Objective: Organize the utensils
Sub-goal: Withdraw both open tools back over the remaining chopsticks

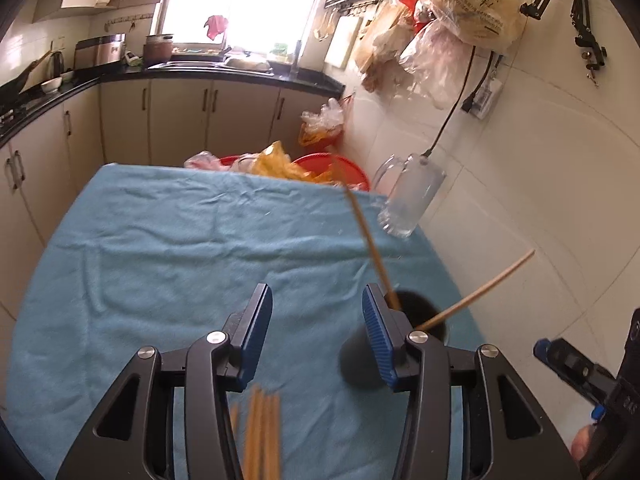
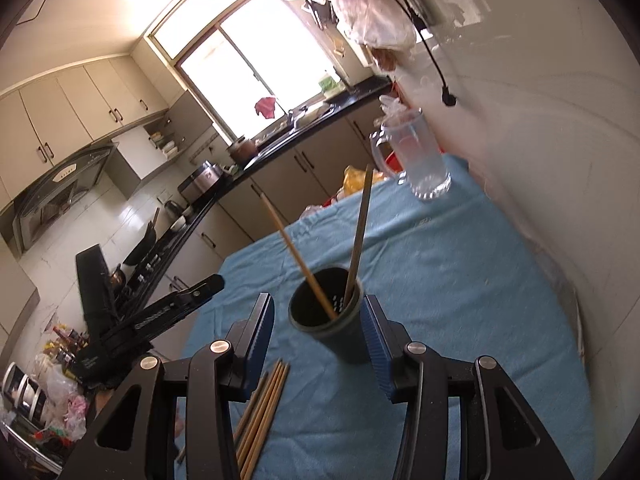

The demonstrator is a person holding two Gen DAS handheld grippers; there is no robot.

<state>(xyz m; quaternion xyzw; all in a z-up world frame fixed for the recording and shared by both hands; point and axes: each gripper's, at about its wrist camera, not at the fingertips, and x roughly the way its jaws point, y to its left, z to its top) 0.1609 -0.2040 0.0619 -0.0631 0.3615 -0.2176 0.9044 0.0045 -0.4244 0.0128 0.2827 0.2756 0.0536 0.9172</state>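
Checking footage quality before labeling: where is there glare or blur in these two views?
Left wrist view: window blown out, loose chopsticks smeared by blur. Right wrist view: window also overexposed, glass mug slightly soft, dark cup fairly sharp; both views bend at the fisheye edges.

Soft, wrinkled blue cloth [image 2: 460,280] covers the table. Matt dark plastic cup [image 2: 344,332] holds two pale wooden chopsticks [image 2: 296,256]; more wooden sticks [image 2: 264,412] lie near. Far right, a clear glossy glass mug [image 2: 420,160]. The ribbed blue pads [image 1: 380,344] look rubbery, and the wall tiles [image 1: 540,200] shine.
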